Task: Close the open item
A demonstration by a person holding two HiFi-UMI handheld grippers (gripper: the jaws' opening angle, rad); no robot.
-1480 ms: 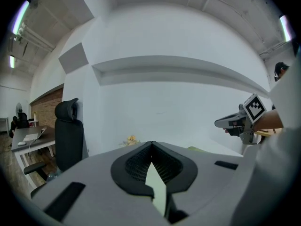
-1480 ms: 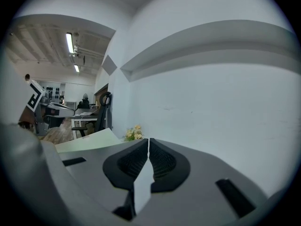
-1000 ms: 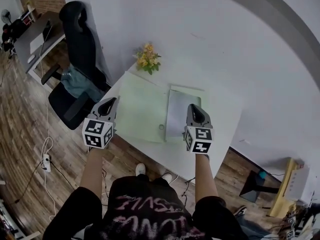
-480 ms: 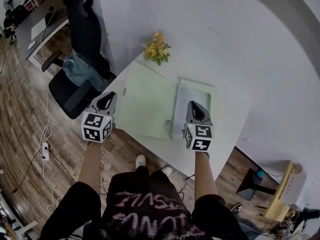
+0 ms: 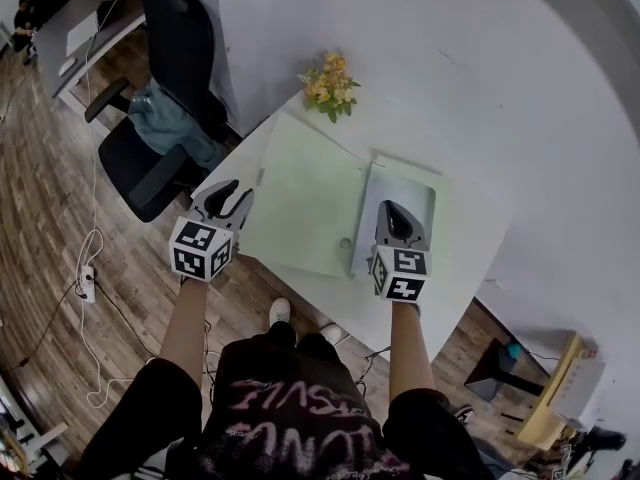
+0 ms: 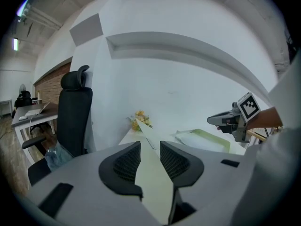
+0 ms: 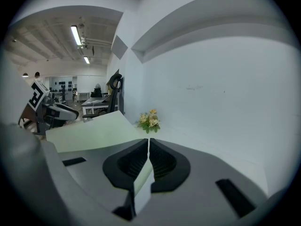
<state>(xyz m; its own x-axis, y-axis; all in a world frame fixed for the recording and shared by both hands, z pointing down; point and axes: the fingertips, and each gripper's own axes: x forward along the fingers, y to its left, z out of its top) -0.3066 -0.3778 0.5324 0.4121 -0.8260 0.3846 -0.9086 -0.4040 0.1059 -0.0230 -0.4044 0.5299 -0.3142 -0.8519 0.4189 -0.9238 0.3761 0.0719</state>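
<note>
A pale green folder lies open on the white table (image 5: 470, 218). Its left flap (image 5: 300, 203) is spread flat, and its right half (image 5: 405, 193) holds white sheets. My left gripper (image 5: 232, 196) hovers at the flap's left edge. Its jaws have just been opening and stand apart. In the left gripper view the flap (image 6: 153, 178) shows through the gap of my left gripper (image 6: 150, 147), and no pad presses on it. My right gripper (image 5: 397, 213) is shut above the right half with nothing in it. The right gripper view shows my right gripper (image 7: 148, 149) with its jaws together.
A small bunch of yellow flowers (image 5: 330, 83) stands at the table's far corner by the white wall. A black office chair (image 5: 170, 88) with a blue cloth sits to the left of the table. A power strip and cable (image 5: 82, 288) lie on the wooden floor.
Both grippers have sunk toward the table. The left jaws, shut before, now stand open at the flap's left edge. The right jaws stay shut.
</note>
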